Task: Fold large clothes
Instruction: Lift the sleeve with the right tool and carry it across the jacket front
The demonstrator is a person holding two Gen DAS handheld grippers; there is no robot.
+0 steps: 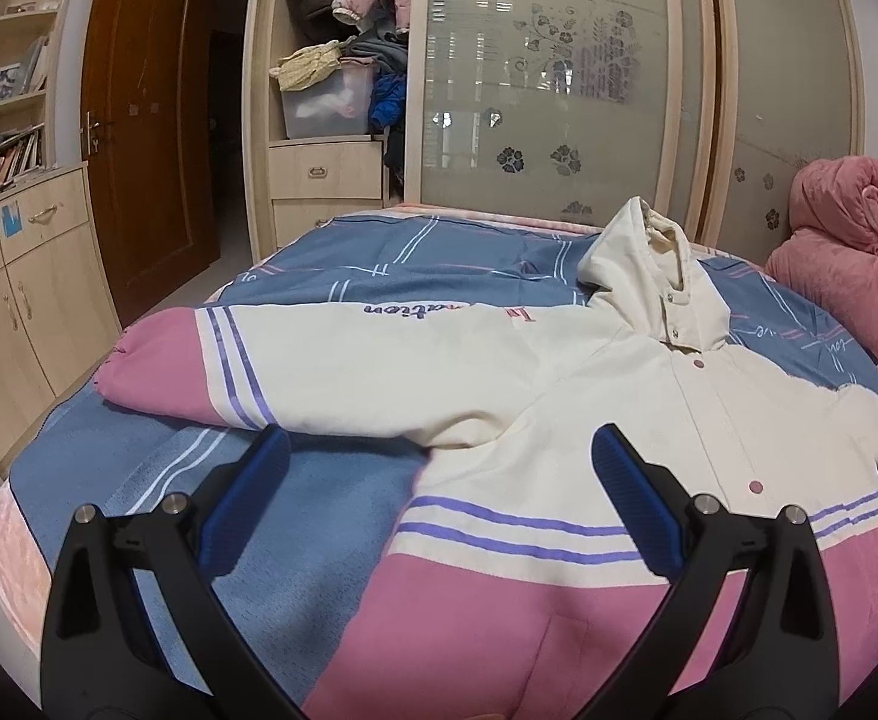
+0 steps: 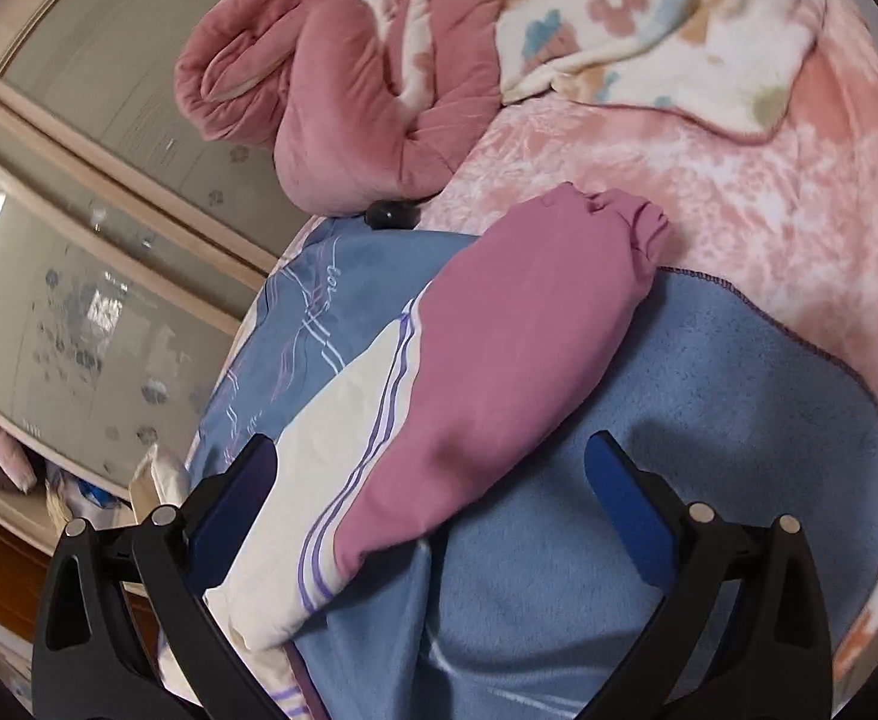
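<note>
A cream and pink hooded jacket (image 1: 559, 396) is seen spread face up on the blue bed cover (image 1: 295, 492), its hood (image 1: 649, 264) pointed toward the wardrobe (image 1: 559, 90) and one sleeve stretched out to the side. The left claw (image 1: 442, 492) is held wide open over the jacket's pink hem and nothing is gripped by it; the right claw (image 2: 430, 504) is likewise held wide open above the other sleeve (image 2: 487, 372), whose pink cuff end lies toward a rolled pink quilt (image 2: 367, 90), and nothing is gripped there either.
</note>
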